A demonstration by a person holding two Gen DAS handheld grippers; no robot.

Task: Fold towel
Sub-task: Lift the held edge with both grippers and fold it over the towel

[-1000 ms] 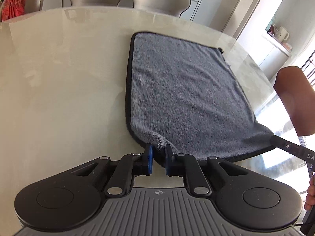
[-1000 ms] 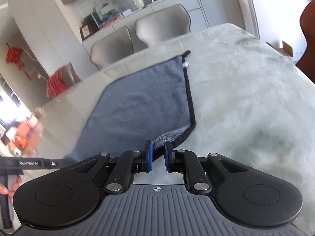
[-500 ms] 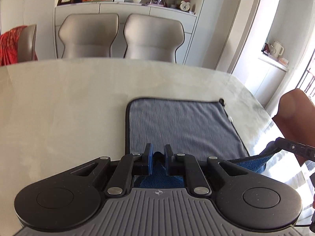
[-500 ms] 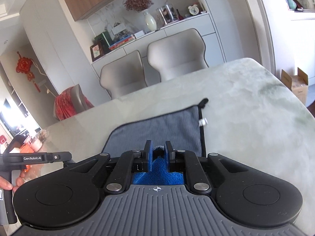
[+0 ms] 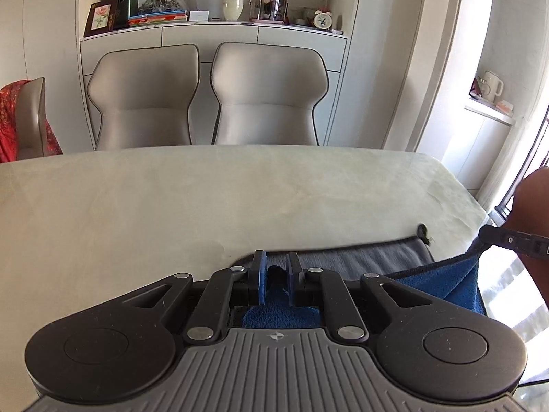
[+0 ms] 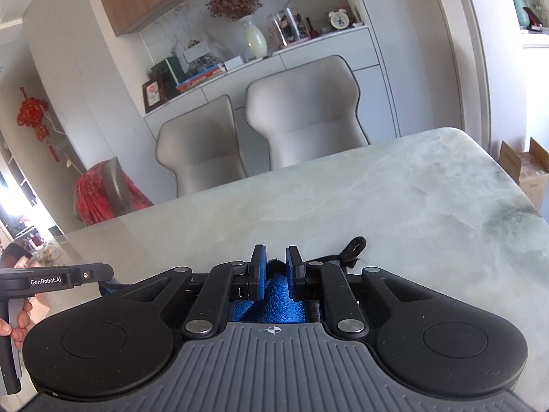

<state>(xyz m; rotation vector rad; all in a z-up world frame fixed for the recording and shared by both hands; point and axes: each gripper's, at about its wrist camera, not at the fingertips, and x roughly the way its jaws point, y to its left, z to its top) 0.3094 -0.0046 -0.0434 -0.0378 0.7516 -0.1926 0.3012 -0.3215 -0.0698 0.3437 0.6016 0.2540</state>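
The towel (image 5: 346, 260) is grey on one face and blue on the other, with a dark hem, and lies on the pale marble table (image 5: 206, 199). My left gripper (image 5: 275, 276) is shut on one near corner, carried forward over the grey part; the blue underside (image 5: 442, 283) shows to the right. My right gripper (image 6: 275, 276) is shut on the other corner, blue cloth (image 6: 279, 300) bunched between its pads. The towel's black hanging loop (image 6: 353, 245) sits just right of the right fingers. The other gripper's black arm (image 6: 61, 276) appears at the left of the right wrist view.
Two grey chairs (image 5: 202, 96) stand beyond the table's far edge, before a white sideboard (image 5: 212, 32) with a vase and clock. A chair draped in red cloth (image 6: 103, 192) stands at the left. A brown chair back (image 5: 533, 226) and a cardboard box (image 6: 525, 168) sit off the right side.
Both grippers carried their towel corners forward toward the far edge, folding the towel over itself. The blue underside came into view and far less grey cloth shows ahead.
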